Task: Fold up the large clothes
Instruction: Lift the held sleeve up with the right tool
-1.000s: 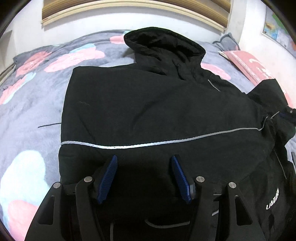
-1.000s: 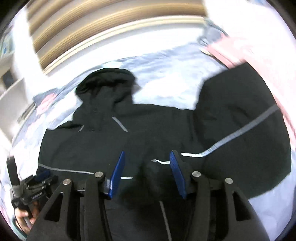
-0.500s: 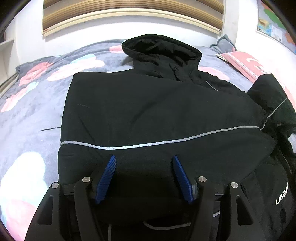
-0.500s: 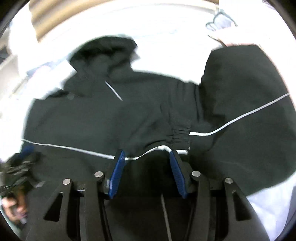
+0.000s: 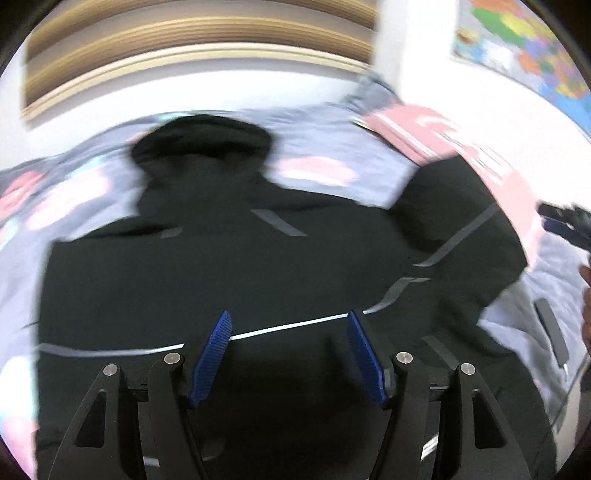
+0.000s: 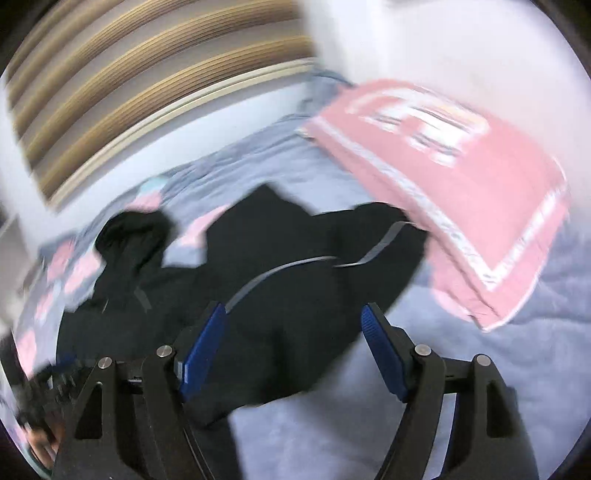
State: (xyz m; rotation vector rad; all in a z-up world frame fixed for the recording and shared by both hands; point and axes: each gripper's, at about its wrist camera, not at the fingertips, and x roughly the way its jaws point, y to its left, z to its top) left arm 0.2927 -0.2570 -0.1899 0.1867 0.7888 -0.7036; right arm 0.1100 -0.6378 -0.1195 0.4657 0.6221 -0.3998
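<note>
Black hooded jacket with thin grey reflective stripes (image 5: 229, 280) is lying spread out on a fuzzy grey blanket with pink and pale blue blobs (image 5: 314, 170), hood pointing toward the wall with the wooden slatted blind (image 5: 199, 33). Both views are pretty motion-blurred, so fine detail is lost. Left gripper (image 5: 290, 354) hovers over the jacket's lower body, blue ribbed pads spread apart with nothing between them, just the reflective stripe showing in the gap. Right gripper (image 6: 293, 349) sits over the sleeve side, jaws wide apart too and holding nothing, with its right pad over bare blanket. Pink pillow with white lettering (image 6: 450, 177) lies just beside the sleeve end, maybe overlapping it, can't tell for sure. Colourful map poster (image 5: 517, 44) hangs on the right wall.
</note>
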